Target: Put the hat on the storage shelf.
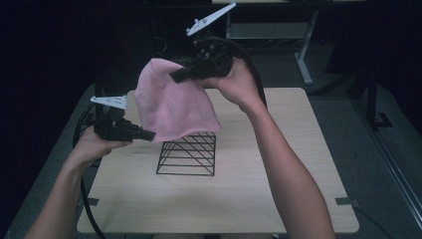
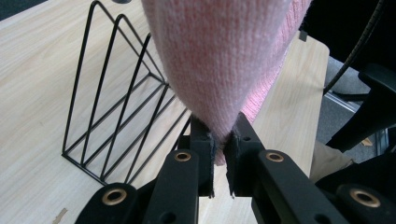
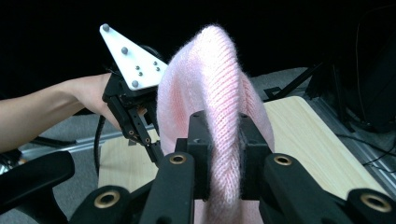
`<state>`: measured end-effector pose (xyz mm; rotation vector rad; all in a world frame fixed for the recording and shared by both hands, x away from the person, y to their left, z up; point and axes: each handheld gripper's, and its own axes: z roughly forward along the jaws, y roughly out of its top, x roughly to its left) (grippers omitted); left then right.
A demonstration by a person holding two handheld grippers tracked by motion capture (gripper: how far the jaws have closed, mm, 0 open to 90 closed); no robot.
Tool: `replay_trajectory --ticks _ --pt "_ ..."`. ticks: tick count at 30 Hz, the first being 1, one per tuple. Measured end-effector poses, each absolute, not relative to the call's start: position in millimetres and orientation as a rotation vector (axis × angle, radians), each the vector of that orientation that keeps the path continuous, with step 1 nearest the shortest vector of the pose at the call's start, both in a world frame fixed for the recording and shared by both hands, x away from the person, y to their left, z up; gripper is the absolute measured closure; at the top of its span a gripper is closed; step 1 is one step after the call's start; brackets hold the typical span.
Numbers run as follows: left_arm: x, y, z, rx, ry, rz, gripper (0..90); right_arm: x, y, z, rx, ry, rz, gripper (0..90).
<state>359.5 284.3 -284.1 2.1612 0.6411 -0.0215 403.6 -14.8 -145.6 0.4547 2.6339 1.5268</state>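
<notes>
Pink knitted hat hangs above the black wire rack on the counter, pinched by both the left hand-held gripper and right hand-held gripper; its loose knit could snag on the wires.

A soft pink knitted cloth, ribbed and slightly fuzzy, hangs over a rack of thin black wire. Beneath lies a table of pale, matt wood grain. The grippers' jaws look like matt black plastic with brass-coloured rivets.
</notes>
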Motion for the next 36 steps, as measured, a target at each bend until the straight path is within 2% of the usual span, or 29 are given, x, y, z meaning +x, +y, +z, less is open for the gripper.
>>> replay_trajectory --ticks 20,36 --pt "370 268 -300 2.276 0.692 0.026 83.1 417 -43 -191 0.579 2.632 1.576 78.7" --pt "377 260 -307 2.305 0.709 0.063 83.0 420 -55 -205 0.628 2.619 1.581 78.6"
